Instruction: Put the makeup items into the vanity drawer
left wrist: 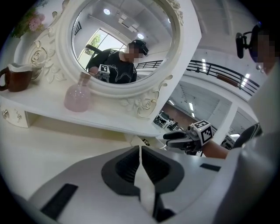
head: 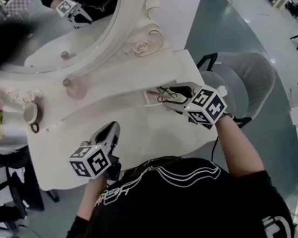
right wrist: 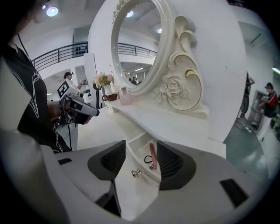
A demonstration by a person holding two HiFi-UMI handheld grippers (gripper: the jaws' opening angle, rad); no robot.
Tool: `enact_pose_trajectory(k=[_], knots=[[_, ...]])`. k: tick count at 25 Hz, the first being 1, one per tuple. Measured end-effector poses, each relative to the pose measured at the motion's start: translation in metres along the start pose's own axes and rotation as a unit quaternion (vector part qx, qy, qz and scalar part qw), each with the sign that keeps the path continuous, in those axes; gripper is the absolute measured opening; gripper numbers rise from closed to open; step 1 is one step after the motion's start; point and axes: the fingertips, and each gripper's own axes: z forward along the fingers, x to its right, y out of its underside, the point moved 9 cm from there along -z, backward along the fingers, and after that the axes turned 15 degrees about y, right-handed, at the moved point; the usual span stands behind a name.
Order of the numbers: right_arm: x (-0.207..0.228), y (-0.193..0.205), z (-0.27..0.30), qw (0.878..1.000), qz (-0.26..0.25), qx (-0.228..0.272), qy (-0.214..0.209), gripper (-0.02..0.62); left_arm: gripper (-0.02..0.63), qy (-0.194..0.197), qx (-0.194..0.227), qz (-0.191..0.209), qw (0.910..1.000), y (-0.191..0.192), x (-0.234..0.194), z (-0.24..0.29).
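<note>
Drawer (right wrist: pixel 131 154) stands pulled out at the right end of the vanity, and it already holds things: a slim pink stick (right wrist: pixel 152 155) lies along its floor with a small black loop (right wrist: pixel 147 161) just beside it. The right claw (head: pixel 169 95) hangs directly over that open drawer with its jaws spread and nothing between them, so whatever it carried looks to be delivered. The left claw (head: pixel 111 130) sits over the bare bench (head: pixel 140 138) nearer the person, jaws pressed together and empty.

As far as these views show, the bench top carries no loose makeup. On the raised shelf under the mirror (left wrist: pixel 127 39) a pink glass bottle (left wrist: pixel 78 97) stands upright, and farther left a brown mug (left wrist: pixel 17 78) sits by some flowers. Both are well apart from the drawer.

Judging from this, the loading is largely done. The bottle may count as a makeup item — if so, it is still to be fetched. Otherwise what remains is probably only pushing the drawer shut by its front, where a small metal knob (right wrist: pixel 136 173) shows.
</note>
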Motion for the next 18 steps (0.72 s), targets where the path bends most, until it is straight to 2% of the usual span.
enact_pose_trajectory(k=[4,7,8,15,18], knots=[[-0.011,0.002,-0.026,0.996,0.058,0.064,-0.010,0.208,0.035,0.018,0.004,0.008,0.9998,-0.005,0.013,0.008],[-0.024,0.005,-0.042,0.990,0.086,0.109,-0.023,0.084,0.035,0.036,0.006,0.016,0.9992,-0.008,0.025,0.013],[-0.028,0.005,-0.046,0.988,0.090,0.121,-0.028,0.061,0.035,0.042,0.006,0.019,0.9989,-0.008,0.029,0.015],[-0.040,0.008,-0.067,0.968,0.155,0.189,-0.062,0.026,0.035,0.091,0.003,0.039,0.9951,-0.011,0.047,0.028],[-0.043,0.001,-0.074,0.965,0.149,0.208,-0.061,0.025,0.035,0.111,0.006,0.054,0.9923,-0.014,0.054,0.033]])
